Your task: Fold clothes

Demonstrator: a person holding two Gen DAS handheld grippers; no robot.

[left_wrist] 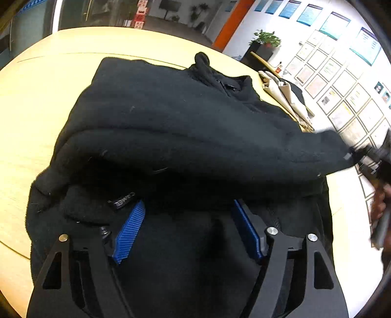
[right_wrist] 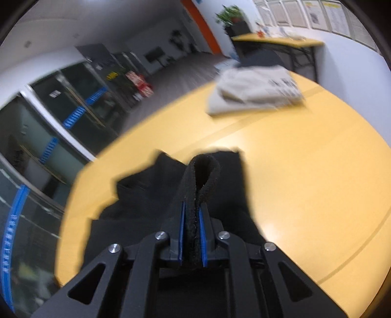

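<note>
A black fleece jacket [left_wrist: 171, 117] lies spread on the round wooden table [left_wrist: 36, 102], collar toward the far side. My left gripper [left_wrist: 188, 208] is open, its blue pads [left_wrist: 129, 230] wide apart over the jacket's near hem; a sleeve is drawn across above the pads. My right gripper [right_wrist: 193, 210] is shut on a fold of the black sleeve [right_wrist: 204, 171] and holds it above the table [right_wrist: 305, 183]. In the left wrist view the right gripper [left_wrist: 366, 154] shows at the right edge, holding the sleeve's cuff.
A folded beige garment [right_wrist: 254, 90] lies on the table's far side; it also shows in the left wrist view [left_wrist: 286, 95]. A second table with a potted plant [right_wrist: 232, 14] stands behind it. Glass office walls are to the left.
</note>
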